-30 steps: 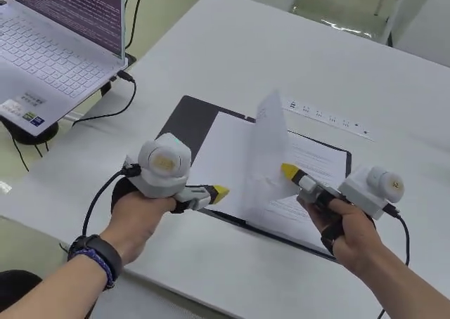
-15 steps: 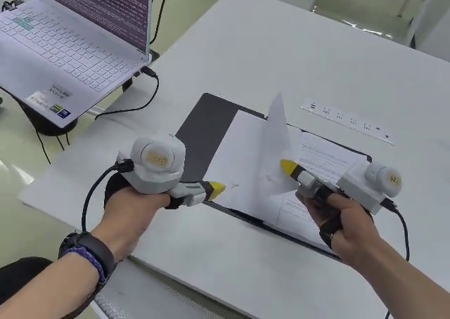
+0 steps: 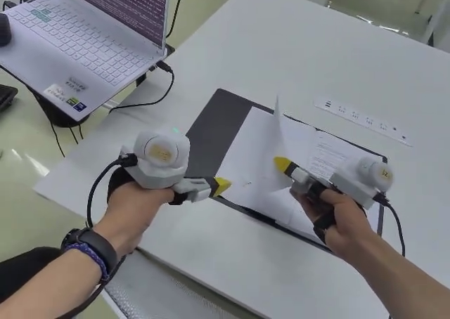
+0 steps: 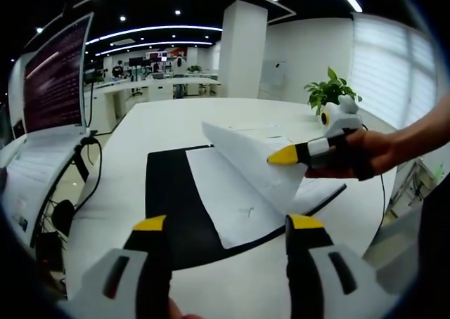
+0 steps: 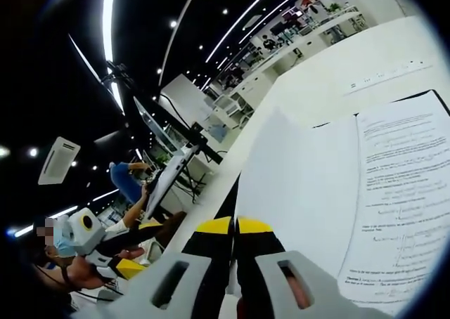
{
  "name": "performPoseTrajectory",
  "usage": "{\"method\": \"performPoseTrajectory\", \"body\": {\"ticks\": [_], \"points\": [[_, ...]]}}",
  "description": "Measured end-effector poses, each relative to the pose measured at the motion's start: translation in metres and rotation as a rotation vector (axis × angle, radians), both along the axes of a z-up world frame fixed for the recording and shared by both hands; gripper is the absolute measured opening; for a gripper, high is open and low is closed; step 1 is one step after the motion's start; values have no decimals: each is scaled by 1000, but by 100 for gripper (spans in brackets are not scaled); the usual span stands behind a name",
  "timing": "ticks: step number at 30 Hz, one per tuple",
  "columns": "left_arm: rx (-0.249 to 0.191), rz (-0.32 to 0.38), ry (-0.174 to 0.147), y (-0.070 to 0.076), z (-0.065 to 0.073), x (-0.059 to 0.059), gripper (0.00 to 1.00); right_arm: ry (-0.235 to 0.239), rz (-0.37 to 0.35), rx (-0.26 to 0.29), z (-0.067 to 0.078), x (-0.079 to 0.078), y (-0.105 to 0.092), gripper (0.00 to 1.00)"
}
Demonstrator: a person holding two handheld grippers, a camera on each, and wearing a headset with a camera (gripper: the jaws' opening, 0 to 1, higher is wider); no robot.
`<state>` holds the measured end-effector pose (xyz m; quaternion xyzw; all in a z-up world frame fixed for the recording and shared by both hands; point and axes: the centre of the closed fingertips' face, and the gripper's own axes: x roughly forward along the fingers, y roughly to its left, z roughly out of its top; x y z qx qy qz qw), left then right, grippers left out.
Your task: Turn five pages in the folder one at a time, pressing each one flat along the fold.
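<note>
A black folder (image 3: 211, 126) lies open on the white table, with printed pages (image 3: 330, 154) on its right side. One white page (image 3: 278, 140) stands nearly upright over the fold. My right gripper (image 3: 283, 164) is shut on that page's lower edge; in the right gripper view the yellow-tipped jaws (image 5: 234, 226) meet on the sheet (image 5: 302, 185). My left gripper (image 3: 219, 187) hovers open at the folder's near edge, left of the page. In the left gripper view its jaws (image 4: 226, 224) stand apart above the folder (image 4: 169, 206), facing the lifted page (image 4: 246, 157) and the right gripper (image 4: 281, 155).
An open laptop (image 3: 91, 31) sits on a stand at the far left with a cable (image 3: 151, 98) trailing toward the folder. A white strip (image 3: 362, 119) lies on the table beyond the folder. The table's near edge (image 3: 211, 291) runs just below my hands.
The right gripper has carried the page leftward, so it stands more upright and edge-on. The left gripper holds about the same spot. The head camera has shifted.
</note>
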<state>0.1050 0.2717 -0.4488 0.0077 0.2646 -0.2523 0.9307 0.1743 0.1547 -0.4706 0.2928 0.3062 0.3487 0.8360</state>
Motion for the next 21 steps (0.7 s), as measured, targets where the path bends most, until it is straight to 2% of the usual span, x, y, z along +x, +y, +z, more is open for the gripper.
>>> {"method": "performPoseTrajectory", "body": {"ticks": [21], "points": [[-14, 9, -11, 7, 7, 3, 65, 58, 48, -11, -25, -3, 38, 0]]}}
